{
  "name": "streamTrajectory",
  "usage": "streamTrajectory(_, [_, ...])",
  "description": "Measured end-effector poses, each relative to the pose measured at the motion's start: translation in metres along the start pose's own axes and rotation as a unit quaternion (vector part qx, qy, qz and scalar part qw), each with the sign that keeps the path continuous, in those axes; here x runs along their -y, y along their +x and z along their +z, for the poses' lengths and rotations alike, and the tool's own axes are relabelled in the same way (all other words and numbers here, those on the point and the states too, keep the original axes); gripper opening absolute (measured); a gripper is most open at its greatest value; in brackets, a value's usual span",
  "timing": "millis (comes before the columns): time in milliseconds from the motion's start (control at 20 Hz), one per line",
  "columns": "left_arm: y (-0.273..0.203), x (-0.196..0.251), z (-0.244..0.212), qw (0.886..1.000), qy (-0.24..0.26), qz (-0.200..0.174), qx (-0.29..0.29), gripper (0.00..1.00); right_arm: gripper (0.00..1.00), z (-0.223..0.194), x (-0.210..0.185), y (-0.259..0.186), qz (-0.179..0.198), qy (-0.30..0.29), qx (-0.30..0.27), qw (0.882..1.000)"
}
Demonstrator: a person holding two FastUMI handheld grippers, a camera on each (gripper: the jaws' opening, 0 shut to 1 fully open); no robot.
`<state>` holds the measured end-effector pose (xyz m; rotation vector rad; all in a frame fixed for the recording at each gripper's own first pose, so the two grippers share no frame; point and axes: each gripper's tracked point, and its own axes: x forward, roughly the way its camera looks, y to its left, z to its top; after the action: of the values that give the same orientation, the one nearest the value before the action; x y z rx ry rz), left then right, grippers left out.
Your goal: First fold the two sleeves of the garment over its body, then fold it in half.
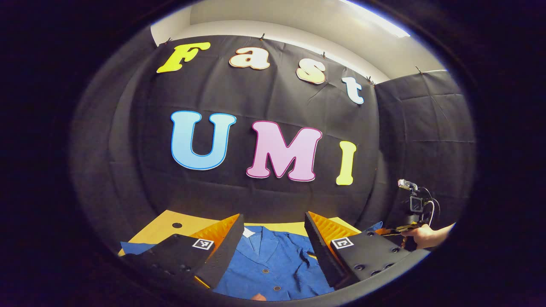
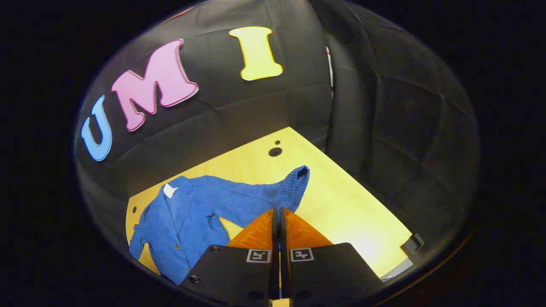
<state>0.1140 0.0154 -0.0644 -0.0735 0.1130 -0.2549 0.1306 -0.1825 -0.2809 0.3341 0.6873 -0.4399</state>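
One blue garment (image 2: 187, 213), one table (image 2: 341, 204), two grippers (image 1: 273, 238) (image 2: 279, 230)

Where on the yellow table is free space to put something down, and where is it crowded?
Free: the bare table right of the sleeve cuff, out to the booth wall, and the strip behind the blue jacket around the two holes. Crowded: the left side, where the jacket lies, and the spot where the right gripper pinches the sleeve.

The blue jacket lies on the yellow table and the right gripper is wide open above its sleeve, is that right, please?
Not quite: the right gripper is shut on the sleeve, as the right gripper view shows. The blue jacket does lie on the yellow table.
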Motion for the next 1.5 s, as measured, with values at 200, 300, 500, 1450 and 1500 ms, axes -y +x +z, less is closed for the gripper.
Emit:
streamTrajectory(200, [-0.002,-0.053,-0.001,1.000,-0.011,0.022,0.007,0.82,0.02,0.007,-0.094,-0.008,0.047,-0.011,0.001,0.999])
streamTrajectory(300, [-0.010,-0.084,0.000,0.999,-0.014,0.045,0.016,0.82,0.03,0.001,-0.140,-0.005,0.071,-0.039,-0.004,0.997])
streamTrajectory(500, [-0.020,-0.128,-0.020,0.998,-0.016,0.068,0.002,0.82,0.02,-0.028,-0.231,0.010,0.106,-0.077,-0.030,0.991])
streamTrajectory(1450, [-0.064,-0.223,-0.072,0.985,-0.020,0.162,-0.054,0.82,0.02,-0.178,-0.404,0.052,0.174,-0.117,-0.165,0.964])
streamTrajectory(1500, [-0.070,-0.228,-0.073,0.983,-0.021,0.173,-0.055,0.82,0.02,-0.189,-0.414,0.053,0.180,-0.112,-0.173,0.962])
